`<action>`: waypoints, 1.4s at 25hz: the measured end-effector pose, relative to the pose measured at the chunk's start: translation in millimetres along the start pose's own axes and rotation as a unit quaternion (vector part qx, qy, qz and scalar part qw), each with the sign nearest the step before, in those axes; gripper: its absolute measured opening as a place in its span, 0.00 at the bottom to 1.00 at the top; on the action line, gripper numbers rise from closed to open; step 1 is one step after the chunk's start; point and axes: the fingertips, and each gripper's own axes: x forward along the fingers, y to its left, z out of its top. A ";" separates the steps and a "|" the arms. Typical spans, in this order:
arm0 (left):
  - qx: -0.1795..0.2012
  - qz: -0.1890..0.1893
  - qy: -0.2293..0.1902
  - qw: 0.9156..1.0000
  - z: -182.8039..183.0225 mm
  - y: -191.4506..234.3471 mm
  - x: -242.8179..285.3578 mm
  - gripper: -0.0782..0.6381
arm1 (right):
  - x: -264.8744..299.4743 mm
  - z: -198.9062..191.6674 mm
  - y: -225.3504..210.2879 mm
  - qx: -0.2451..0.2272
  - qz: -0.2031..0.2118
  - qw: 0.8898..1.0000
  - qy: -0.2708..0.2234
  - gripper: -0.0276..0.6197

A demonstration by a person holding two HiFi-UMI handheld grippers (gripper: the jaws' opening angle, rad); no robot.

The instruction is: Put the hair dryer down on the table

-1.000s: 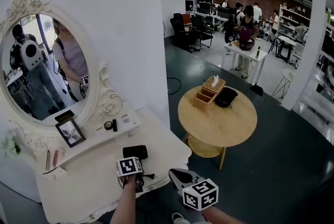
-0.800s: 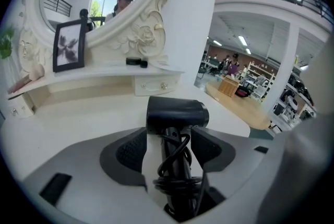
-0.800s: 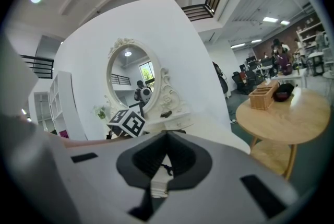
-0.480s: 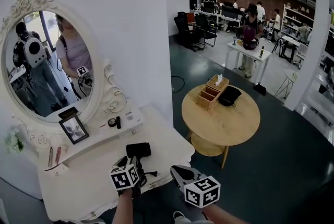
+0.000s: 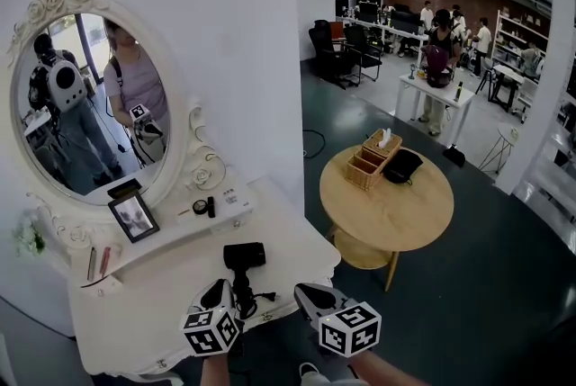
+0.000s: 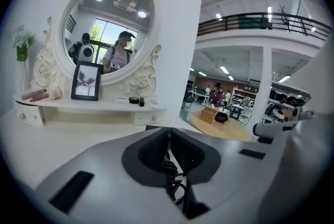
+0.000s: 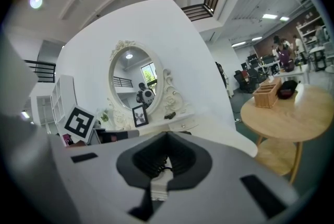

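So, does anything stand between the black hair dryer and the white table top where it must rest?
Nothing visible does. The black hair dryer already lies on the white dressing table, just ahead of the left claw.

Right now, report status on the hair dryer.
Left claw and right claw shut, off the hair dryer. It lies on the white table, just ahead of left claw. Cord loose beside its handle.
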 end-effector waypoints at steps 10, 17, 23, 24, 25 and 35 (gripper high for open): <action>-0.017 -0.008 -0.024 1.000 -11.1 2.4 -38.1 0.11 | -5.6 -5.2 4.1 0.001 0.007 1.000 0.005 0.05; -0.024 -0.014 -0.036 0.999 -8.7 -1.1 -50.6 0.11 | -7.3 -2.3 5.5 -0.007 0.011 1.000 0.000 0.05; -0.026 -0.017 -0.045 0.998 -4.6 -3.0 -56.0 0.11 | -7.5 -3.5 5.7 -0.014 0.011 1.000 0.006 0.05; -0.022 -0.016 -0.046 0.999 -4.1 -3.3 -56.2 0.11 | -7.5 -3.5 5.8 -0.014 0.011 1.000 0.006 0.05; -0.015 -0.014 -0.045 0.999 -3.8 -3.9 -56.5 0.11 | -7.6 -3.4 6.0 -0.015 0.011 1.000 0.007 0.05; -0.014 -0.018 -0.042 0.999 -5.8 -5.6 -53.7 0.11 | -5.3 -4.2 6.8 -0.017 0.010 1.000 0.009 0.05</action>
